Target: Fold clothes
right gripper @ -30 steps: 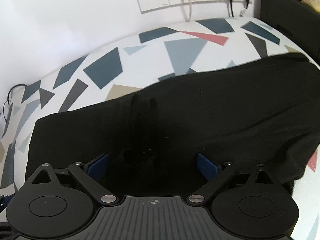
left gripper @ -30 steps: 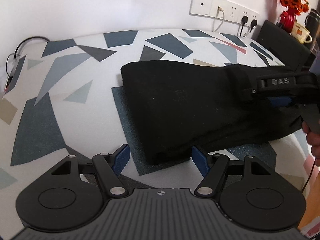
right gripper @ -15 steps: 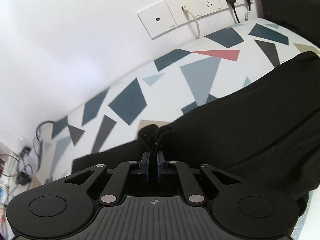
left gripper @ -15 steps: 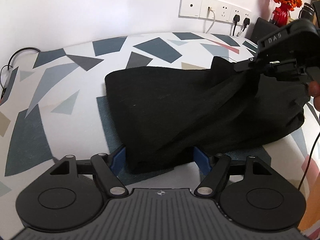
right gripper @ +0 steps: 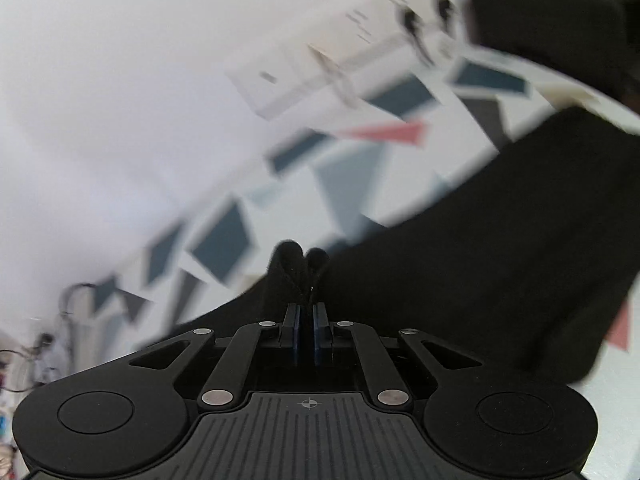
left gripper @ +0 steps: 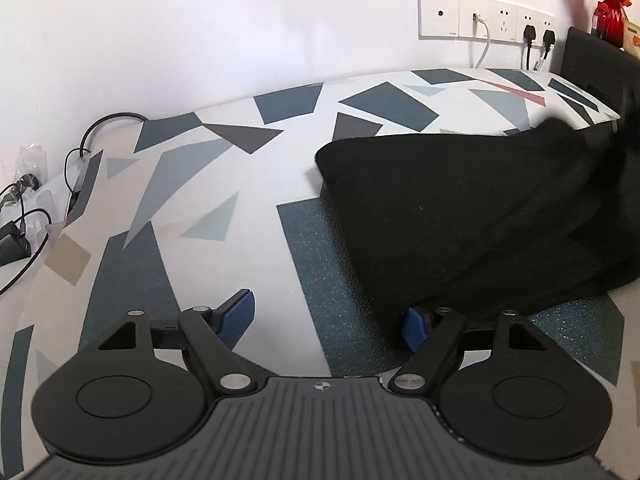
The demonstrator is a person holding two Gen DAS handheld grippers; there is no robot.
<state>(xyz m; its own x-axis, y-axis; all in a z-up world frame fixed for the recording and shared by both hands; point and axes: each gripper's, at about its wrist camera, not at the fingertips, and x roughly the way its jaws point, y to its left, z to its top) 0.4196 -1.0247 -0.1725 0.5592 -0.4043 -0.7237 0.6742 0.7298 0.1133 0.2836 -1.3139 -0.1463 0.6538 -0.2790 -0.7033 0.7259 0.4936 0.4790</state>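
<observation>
A black garment (left gripper: 480, 208) lies on the patterned table at the right of the left wrist view. My left gripper (left gripper: 330, 318) is open and empty, low over the table; its right finger (left gripper: 416, 322) sits at the garment's near edge. In the right wrist view my right gripper (right gripper: 306, 330) is shut on a pinched fold of the black garment (right gripper: 480, 248) and holds it lifted above the table. The view is motion-blurred.
The tablecloth (left gripper: 224, 184) is white with grey, blue and red shapes. Wall sockets with plugs (left gripper: 488, 16) are at the back. A black box (left gripper: 592, 60) and a red vase with orange flowers (left gripper: 610, 4) stand far right. Cables (left gripper: 24, 216) lie at the left edge.
My right gripper has lifted the pinched fold higher and swung right. My left gripper has shifted left, so the garment's edge is now only at its right finger.
</observation>
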